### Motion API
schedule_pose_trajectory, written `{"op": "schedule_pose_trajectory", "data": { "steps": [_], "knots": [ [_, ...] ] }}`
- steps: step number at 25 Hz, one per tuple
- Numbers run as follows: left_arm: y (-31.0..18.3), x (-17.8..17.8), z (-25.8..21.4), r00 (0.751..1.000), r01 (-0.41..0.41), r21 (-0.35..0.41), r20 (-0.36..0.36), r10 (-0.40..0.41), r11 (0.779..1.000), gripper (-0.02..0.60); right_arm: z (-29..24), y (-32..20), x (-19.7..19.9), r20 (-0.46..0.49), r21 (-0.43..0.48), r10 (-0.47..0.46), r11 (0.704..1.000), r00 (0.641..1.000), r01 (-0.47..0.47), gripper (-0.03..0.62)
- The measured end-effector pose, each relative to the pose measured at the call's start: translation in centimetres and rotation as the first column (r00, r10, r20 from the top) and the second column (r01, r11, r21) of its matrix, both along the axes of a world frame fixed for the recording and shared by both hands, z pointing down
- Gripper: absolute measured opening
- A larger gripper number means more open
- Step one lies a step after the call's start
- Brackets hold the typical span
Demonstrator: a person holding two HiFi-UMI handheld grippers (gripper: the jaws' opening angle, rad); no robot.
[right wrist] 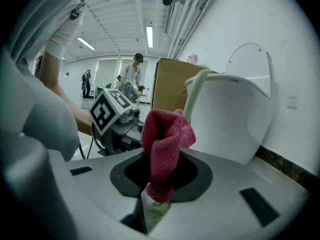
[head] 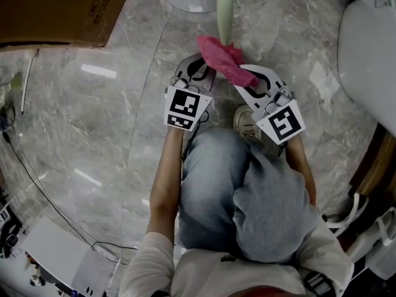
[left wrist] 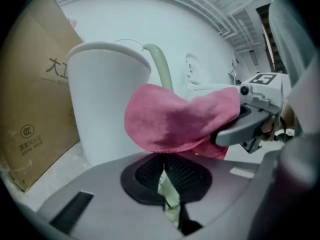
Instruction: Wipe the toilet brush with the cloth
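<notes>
Nearest lay the crouching person's knee [head: 210, 178], with both tongs held just beyond it over the marble floor [head: 111, 116]. There were two tongs, each carrying one marker cube.

The left tongs [left wrist: 164, 171] were closed. A pale green strip showed in the narrow slit between their black pads, directly in line with the handle of the toilet brush [head: 224, 11] rising above them, so they appeared to be gripping the handle's near end.

The right tongs [right wrist: 160, 184] were clamped on the pink cloth [head: 224, 59]. The cloth stood up between their pads in a bunched fold. It draped across the brush handle just past the left tongs' tips and hid that stretch of the handle. In the left gripper view the cloth hung directly over the left tongs, and the right tongs reached in from the right side to hold it.

There was one cloth and one brush. From the cloth, the pale green handle ran away from the person into a single white container [left wrist: 107, 99] at the far edge of the floor, by the white wall. The brush head could not be seen.

One cardboard box [head: 62, 8] stood at the far left, beside the container. A large white rounded fixture [head: 371, 54] occupied the right edge of the floor.
</notes>
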State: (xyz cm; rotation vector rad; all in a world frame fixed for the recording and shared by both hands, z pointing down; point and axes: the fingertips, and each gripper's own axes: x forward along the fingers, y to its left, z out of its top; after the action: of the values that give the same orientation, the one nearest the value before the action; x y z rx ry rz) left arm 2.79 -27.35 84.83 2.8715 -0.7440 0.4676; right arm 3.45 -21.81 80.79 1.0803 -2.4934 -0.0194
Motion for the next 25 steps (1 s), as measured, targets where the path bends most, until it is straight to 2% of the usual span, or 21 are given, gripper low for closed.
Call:
{"op": "schedule_pose_trajectory", "data": {
  "steps": [8, 18, 25],
  "knots": [
    [0.2, -0.4, 1.6, 1.0, 0.006, -0.027, 0.023, -0.006, 1.0, 0.009, 6.4, 0.0, 1.3, 0.036, -0.121, 0.048, 0.992, 0.998, -0.043, 0.066],
    [0.9, -1.9, 4.0, 0.999, 0.044, -0.086, 0.035, -0.041, 0.995, 0.009, 11.1, 0.9, 1.7, -0.003, -0.245, 0.058, 0.968, 0.998, -0.057, 0.066],
    [1.3, -3.0, 2.8, 0.998, 0.069, -0.077, -0.003, -0.07, 0.995, 0.009, 9.3, 2.9, 2.4, 0.001, -0.209, 0.106, 0.972, 0.994, -0.104, 0.066]
  ]
}}
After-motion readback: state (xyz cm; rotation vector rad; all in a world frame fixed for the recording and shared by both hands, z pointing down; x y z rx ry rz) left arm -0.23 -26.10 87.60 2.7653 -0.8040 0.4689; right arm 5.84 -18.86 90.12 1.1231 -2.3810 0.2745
